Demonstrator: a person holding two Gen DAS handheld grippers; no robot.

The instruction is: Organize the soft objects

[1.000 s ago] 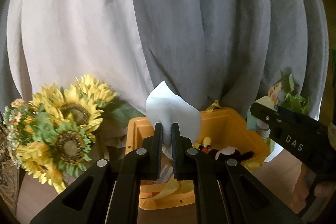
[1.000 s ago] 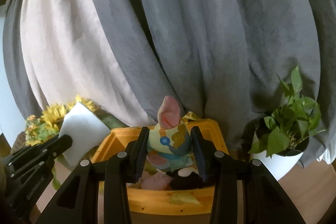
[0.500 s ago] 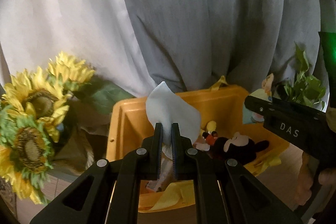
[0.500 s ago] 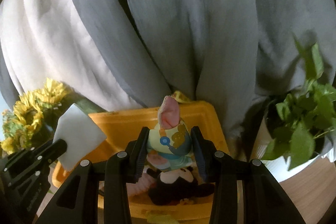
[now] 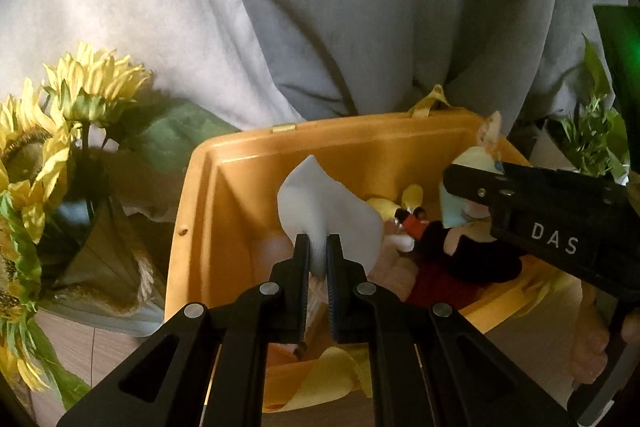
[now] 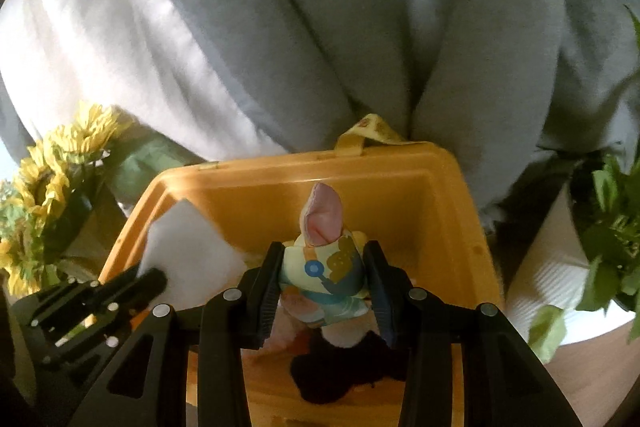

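My left gripper is shut on a white soft cloth piece and holds it over the left part of the orange bin. My right gripper is shut on a small plush toy with a pink ear and a patterned yellow-blue body, held above the orange bin. In the bin lie a black mouse plush and a yellow plush. The left gripper with the white cloth also shows in the right wrist view. The right gripper's body shows in the left wrist view.
Sunflowers in a vase stand left of the bin. A green plant in a white pot stands right of it. Grey and white curtains hang right behind the bin. Yellow fabric drapes over the bin's near edge.
Both grippers have moved forward and down toward the bin, which now looks larger and closer. Each still holds its object.
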